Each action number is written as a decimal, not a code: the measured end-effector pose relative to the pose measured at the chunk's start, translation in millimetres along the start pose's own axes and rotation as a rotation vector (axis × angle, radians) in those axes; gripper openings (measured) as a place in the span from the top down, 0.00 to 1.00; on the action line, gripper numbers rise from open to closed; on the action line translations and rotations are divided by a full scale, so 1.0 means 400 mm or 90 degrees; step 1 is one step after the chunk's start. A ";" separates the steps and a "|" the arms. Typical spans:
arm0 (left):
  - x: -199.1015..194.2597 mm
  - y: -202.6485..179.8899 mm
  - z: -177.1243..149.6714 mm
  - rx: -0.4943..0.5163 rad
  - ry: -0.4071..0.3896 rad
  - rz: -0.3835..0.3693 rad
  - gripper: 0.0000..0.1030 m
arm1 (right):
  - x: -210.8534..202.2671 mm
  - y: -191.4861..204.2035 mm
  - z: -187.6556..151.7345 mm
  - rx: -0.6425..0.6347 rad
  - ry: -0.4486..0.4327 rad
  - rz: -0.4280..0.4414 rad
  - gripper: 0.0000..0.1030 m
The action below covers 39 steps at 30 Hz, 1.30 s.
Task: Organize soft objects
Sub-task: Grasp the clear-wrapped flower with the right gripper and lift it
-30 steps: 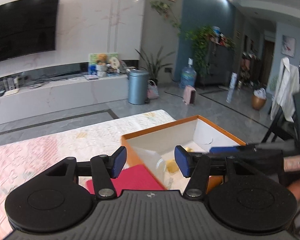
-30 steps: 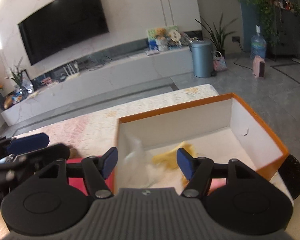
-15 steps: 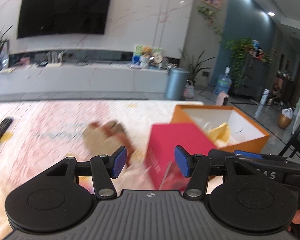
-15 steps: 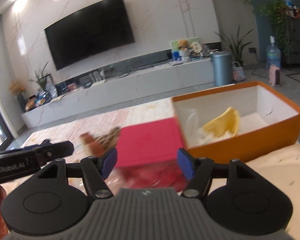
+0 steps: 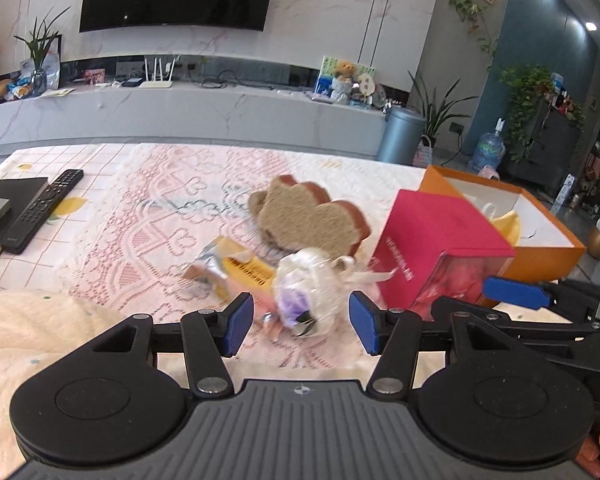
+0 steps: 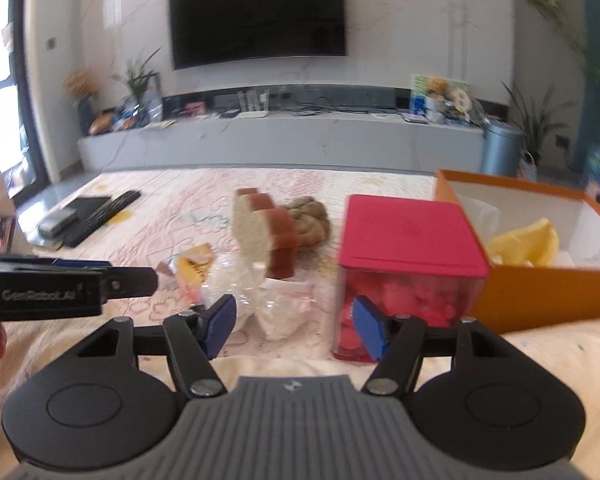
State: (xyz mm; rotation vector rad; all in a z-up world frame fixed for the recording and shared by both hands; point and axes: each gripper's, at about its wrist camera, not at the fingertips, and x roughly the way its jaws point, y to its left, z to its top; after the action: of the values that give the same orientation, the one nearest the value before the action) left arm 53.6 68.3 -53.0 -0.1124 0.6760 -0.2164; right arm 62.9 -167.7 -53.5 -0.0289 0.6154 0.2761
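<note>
Two open, empty claws, left [image 5: 301,322] and right [image 6: 295,326]; one red box [image 5: 440,248], one orange box [image 5: 540,258].

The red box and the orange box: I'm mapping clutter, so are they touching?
Cannot tell. In the right wrist view the red box overlaps the orange box, hiding any contact or gap.
</note>
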 end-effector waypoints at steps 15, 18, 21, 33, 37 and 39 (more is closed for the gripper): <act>0.049 0.107 -0.035 -0.063 0.037 -0.009 0.40 | 0.144 0.097 0.022 -0.108 0.051 0.041 0.55; 0.054 0.111 -0.036 -0.073 0.035 -0.010 0.40 | 0.168 0.099 0.021 -0.117 0.060 0.043 0.55; 0.065 0.118 -0.035 -0.088 0.042 -0.016 0.41 | 0.190 0.106 0.025 -0.135 0.062 0.051 0.55; 0.086 0.124 -0.035 -0.104 0.057 -0.010 0.43 | 0.327 0.141 0.021 -0.230 0.112 0.092 0.39; 0.097 0.122 -0.035 -0.103 0.065 -0.013 0.43 | 0.350 0.135 0.024 -0.216 0.115 0.105 0.33; 0.100 0.120 -0.036 -0.103 0.068 -0.014 0.43 | 0.358 0.134 0.023 -0.216 0.119 0.110 0.28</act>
State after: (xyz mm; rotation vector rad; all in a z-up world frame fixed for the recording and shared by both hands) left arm 82.8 105.2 -96.7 -0.2641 0.7993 -0.1896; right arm 165.8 -79.6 -125.2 -0.3319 0.7522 0.5469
